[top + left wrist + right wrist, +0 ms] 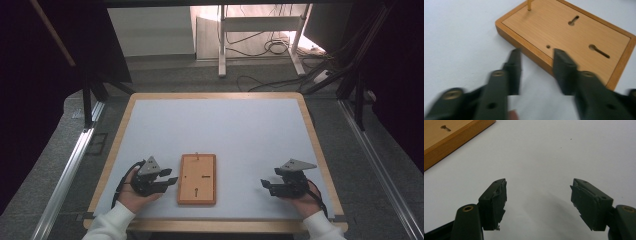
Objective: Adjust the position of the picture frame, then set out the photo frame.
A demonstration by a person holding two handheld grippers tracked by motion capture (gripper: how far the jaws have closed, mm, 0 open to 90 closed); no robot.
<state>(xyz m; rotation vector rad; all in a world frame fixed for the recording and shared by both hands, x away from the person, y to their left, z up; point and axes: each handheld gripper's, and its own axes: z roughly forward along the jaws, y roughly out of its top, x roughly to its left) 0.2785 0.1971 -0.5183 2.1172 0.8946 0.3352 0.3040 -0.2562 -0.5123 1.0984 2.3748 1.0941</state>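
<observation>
A: Where is the wooden board [197, 179] lying?

B: Lower centre of the high view, flat on the pale mat [235, 130] that is covering the table [120, 131]; long side running up the frame; back face is showing, with keyhole slots [599, 51] and a small hole [548, 46]; a thin peg [529, 5] is standing at its far short edge, top of the left gripper view

A: Left gripper [172, 180]?

B: Sitting at lower left of the high view, just beside the board's left edge, pointing right toward it; in its own view the jaws are standing spread, with bare mat between them and the tips lying over or just short of the board's near edge; whether they are touching the wood I cannot tell, the picture is blurred; nothing is being pinched

A: Right gripper [264, 185]?

B: Lower right of the high view, well apart from the board, pointing left; jaws are gaping wide in its own view, holding nothing, with plain mat between them; a corner of the board is showing at upper left there

A: Hands?

B: Each is gripping its tool from the bottom edge, white sleeves [112, 224] showing
</observation>
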